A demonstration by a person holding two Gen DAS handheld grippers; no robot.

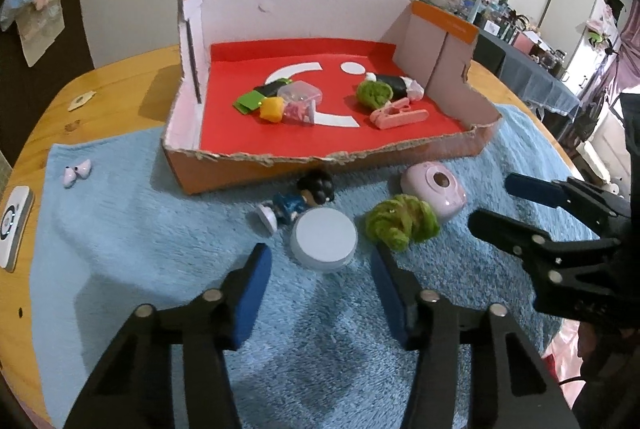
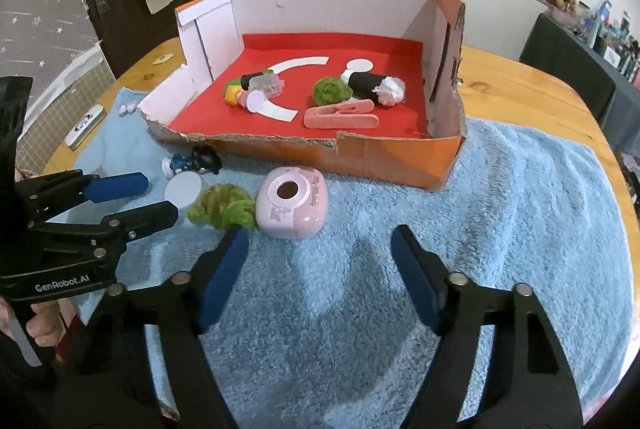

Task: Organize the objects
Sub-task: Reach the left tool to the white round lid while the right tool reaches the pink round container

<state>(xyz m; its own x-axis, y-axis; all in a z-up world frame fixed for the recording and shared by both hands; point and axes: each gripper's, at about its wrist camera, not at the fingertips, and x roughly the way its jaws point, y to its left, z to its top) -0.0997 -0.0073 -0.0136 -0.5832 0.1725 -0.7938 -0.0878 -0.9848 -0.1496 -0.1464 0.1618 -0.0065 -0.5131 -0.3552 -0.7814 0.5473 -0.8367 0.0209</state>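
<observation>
A cut-down cardboard box [image 1: 248,165] [image 2: 384,165] with a red floor stands on a blue towel. Inside lie a pink clip [image 1: 398,117] [image 2: 340,119], a green pompom [image 1: 374,93], a black roll [image 2: 370,85], a clear container [image 1: 300,103] and small pieces. On the towel in front lie a white round lid [image 1: 323,240] [image 2: 183,191], a green yarn scrunchie [image 1: 402,221] [image 2: 222,209], a pink case [image 1: 434,191] [image 2: 292,207] and a small figurine [image 1: 298,203] [image 2: 194,161]. My left gripper [image 1: 320,289] [image 2: 134,201] is open just before the lid. My right gripper [image 2: 320,277] [image 1: 504,203] is open, empty, near the case.
The blue towel [image 2: 520,229] covers a round wooden table [image 2: 520,89]. Two small pink pieces [image 1: 76,173] lie at the towel's left edge, and a white flat device [image 1: 14,225] sits on the table beside it. A wall stands behind the box.
</observation>
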